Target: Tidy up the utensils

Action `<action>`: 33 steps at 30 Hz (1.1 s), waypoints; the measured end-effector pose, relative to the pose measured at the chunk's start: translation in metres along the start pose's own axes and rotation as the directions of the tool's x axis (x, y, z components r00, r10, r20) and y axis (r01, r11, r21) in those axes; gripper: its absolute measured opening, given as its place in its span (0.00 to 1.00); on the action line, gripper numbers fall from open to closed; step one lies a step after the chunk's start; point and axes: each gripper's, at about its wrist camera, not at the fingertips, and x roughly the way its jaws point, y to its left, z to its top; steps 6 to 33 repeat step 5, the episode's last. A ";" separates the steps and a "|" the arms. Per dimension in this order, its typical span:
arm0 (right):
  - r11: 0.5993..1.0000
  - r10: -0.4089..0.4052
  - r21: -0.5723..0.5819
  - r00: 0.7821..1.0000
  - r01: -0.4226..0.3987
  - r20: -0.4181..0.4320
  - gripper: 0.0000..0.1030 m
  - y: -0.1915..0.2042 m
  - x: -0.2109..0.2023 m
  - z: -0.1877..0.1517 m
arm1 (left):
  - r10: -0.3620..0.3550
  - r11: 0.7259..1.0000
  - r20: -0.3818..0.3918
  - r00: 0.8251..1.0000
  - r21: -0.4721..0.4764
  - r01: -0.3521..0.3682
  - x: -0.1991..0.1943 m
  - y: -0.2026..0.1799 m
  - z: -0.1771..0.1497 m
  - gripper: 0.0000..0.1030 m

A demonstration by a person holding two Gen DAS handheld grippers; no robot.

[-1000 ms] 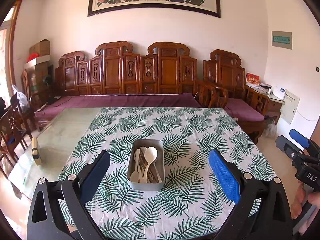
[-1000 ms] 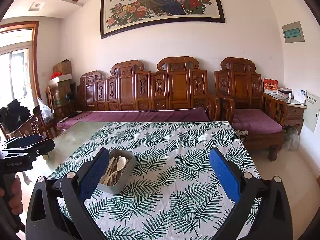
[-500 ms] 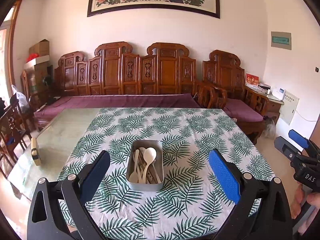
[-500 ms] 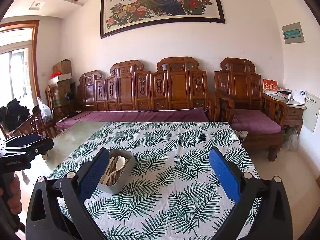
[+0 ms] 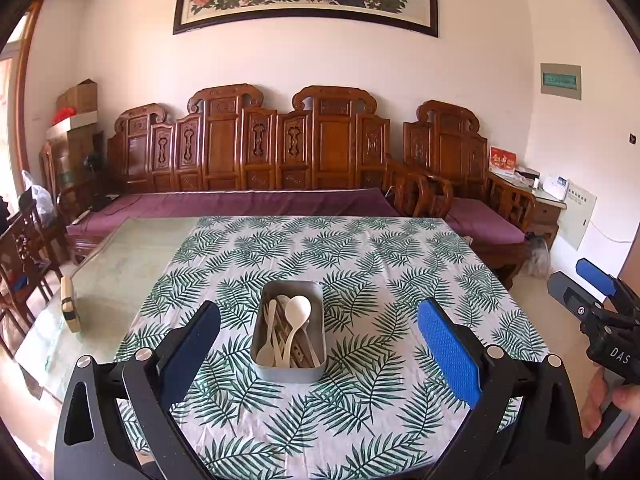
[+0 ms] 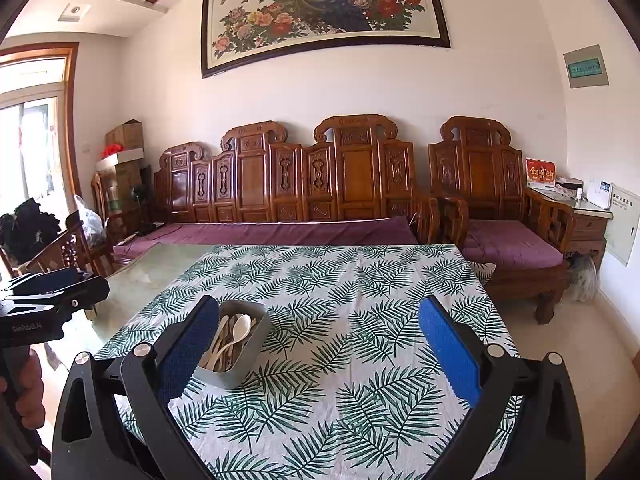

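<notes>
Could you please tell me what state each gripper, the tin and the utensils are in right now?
left gripper: open, empty, above the table, lined up with the tin.
right gripper: open, empty, tin beside its left finger.
metal tin: upright, no lid, on the leaf-print tablecloth.
utensils: piled loosely inside the tin.
white spoon: on top of the pile, bowl pointing away.

Walls: white, with a framed peacock painting (image 6: 324, 16).
Seating: carved wooden bench (image 6: 288, 188) with purple cushion; matching armchair (image 6: 496, 216) beside it.
Left side: bright window (image 6: 28, 148), stacked cardboard boxes (image 6: 124, 152).
Floor: pale tile (image 6: 608, 360).
</notes>
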 end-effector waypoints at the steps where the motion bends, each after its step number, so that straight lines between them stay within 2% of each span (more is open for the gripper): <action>1: 1.000 0.000 0.000 1.000 0.000 0.000 0.97 0.000 0.000 0.000 | -0.002 1.000 0.000 1.000 0.000 0.002 0.000 0.000 0.001 0.92; 33: 1.000 0.000 -0.001 1.000 0.000 0.001 0.97 0.000 0.000 0.001 | -0.002 1.000 0.000 1.000 0.000 0.002 0.000 0.000 0.001 0.92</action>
